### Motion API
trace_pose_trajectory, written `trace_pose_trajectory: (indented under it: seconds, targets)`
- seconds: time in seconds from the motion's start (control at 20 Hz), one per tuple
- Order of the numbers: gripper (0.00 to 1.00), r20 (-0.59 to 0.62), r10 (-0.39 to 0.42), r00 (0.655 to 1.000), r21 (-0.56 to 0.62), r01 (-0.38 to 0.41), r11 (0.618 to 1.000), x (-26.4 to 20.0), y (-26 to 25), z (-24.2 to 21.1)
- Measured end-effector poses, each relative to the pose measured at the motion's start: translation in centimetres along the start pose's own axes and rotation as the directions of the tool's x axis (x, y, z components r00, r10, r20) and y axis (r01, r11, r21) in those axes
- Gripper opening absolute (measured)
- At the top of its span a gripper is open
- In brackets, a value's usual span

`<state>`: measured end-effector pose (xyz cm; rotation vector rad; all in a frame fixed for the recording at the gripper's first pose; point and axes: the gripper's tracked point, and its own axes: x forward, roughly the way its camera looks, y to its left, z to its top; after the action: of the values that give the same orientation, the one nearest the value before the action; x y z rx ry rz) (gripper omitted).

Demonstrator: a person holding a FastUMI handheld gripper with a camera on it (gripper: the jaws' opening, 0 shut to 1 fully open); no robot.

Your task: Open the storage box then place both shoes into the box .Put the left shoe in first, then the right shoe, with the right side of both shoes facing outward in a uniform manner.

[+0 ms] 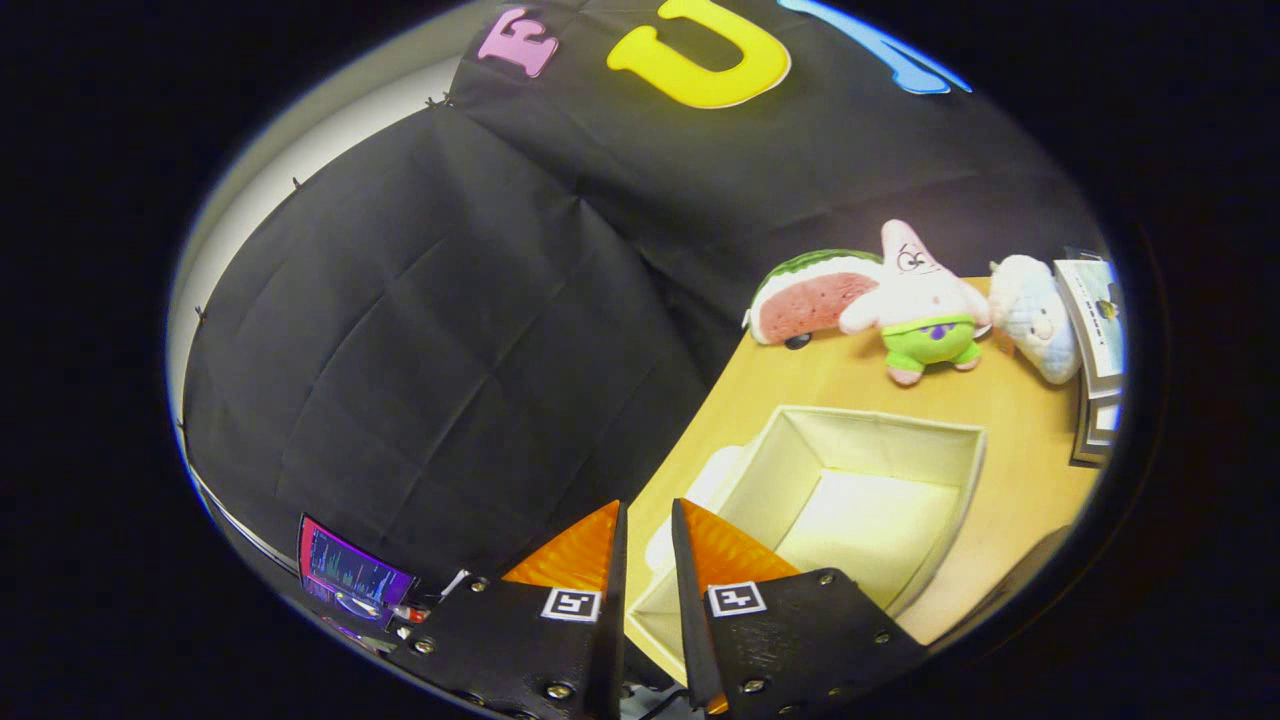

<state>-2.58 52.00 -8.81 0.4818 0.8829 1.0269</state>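
Note:
A cream fabric storage box [880,425] stands open on the wooden table [1010,410], and its inside looks bare. A white rounded shape [705,480] lies against the box's near left side; I cannot tell whether it is a lid flap or a shoe. My gripper [648,505] hovers high above the table's left edge, tilted. Its fingers stand a narrow gap apart, and I see nothing held between them. The box's near corner shows below and between the fingers.
Three plush toys line the table's far edge: a watermelon slice [810,300], a pink star figure [920,300] and a white one [1035,315]. Stacked books [1095,340] stand to the right. A lit screen [350,575] sits low, left of the fingers.

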Motion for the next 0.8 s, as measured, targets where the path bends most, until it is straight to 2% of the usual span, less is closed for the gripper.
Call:
trace_pose_trajectory:
  seconds: [0.25,0.45,0.8]
  targets:
    - [0.25,0.049,-0.087,0.995,0.052,0.084,0.995,-5.3,-4.8,-0.1]
    - [0.25,0.07,-0.172,0.983,0.043,0.17,0.985,-9.1,-8.7,-1.7]
    - [0.25,0.068,-0.291,0.954,0.104,0.283,0.954,-13.7,-14.1,-5.0]
